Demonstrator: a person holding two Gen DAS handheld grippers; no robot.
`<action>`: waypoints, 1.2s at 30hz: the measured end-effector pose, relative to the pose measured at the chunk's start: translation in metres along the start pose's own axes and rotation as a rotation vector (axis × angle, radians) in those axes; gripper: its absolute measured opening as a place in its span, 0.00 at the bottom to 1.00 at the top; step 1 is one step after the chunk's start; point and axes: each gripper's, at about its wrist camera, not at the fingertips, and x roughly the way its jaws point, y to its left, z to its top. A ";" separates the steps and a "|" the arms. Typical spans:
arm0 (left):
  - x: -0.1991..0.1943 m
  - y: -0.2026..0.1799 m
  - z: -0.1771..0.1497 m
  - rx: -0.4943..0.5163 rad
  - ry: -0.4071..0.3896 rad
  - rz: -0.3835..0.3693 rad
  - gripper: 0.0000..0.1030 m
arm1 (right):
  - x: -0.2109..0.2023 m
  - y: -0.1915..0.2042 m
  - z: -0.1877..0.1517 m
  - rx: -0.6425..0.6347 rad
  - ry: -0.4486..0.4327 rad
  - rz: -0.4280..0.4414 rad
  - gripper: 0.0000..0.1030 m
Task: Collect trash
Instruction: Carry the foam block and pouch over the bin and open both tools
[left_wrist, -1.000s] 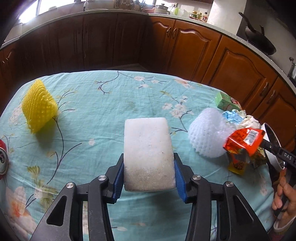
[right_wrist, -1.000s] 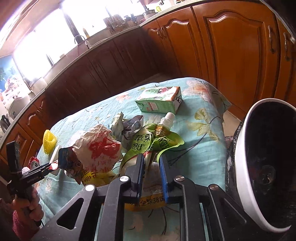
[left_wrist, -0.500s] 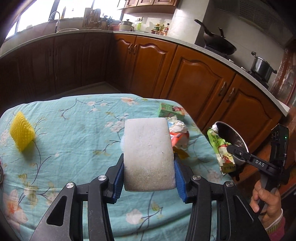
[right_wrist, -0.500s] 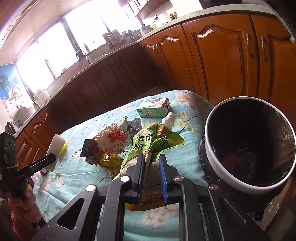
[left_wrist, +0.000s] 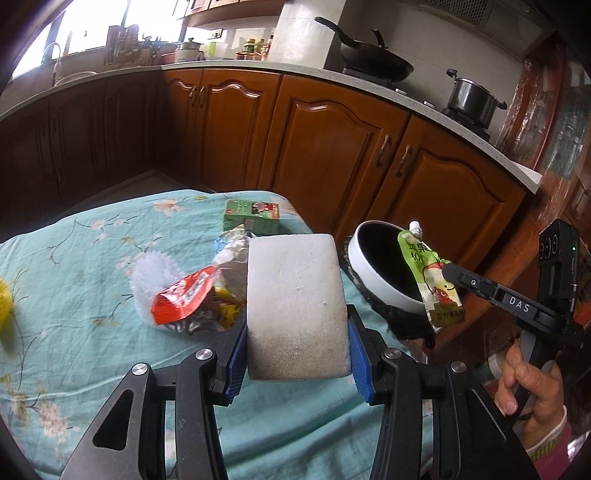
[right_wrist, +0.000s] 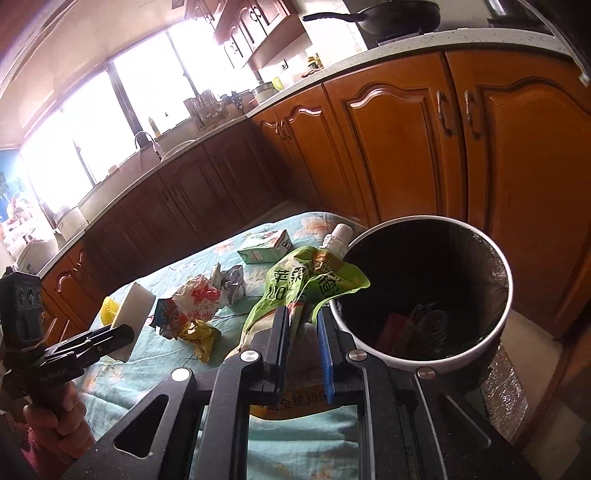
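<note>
right wrist view shows your right gripper (right_wrist: 302, 325) pinching the green pouch (right_wrist: 295, 284), now up beside the bin (right_wrist: 495, 325) and ready to drop, while your left gripper (left_wrist: 295, 332) squeezes the white foam block (left_wrist: 295, 295) coming behind.

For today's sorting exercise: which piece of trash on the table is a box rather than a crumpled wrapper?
The green rectangular drink carton; it keeps flat sides, lying farthest back.

Blown-out window (right_wrist: 122, 122) glare, dim cabinets (left_wrist: 92, 140), fisheye edge warp
</note>
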 end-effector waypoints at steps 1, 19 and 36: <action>0.004 -0.004 0.002 0.008 0.004 -0.007 0.44 | -0.003 -0.004 0.000 0.003 -0.005 -0.006 0.15; 0.080 -0.065 0.040 0.135 0.074 -0.073 0.45 | -0.021 -0.060 0.016 0.039 -0.048 -0.107 0.15; 0.171 -0.116 0.074 0.222 0.174 -0.060 0.45 | 0.000 -0.090 0.027 0.021 -0.003 -0.164 0.15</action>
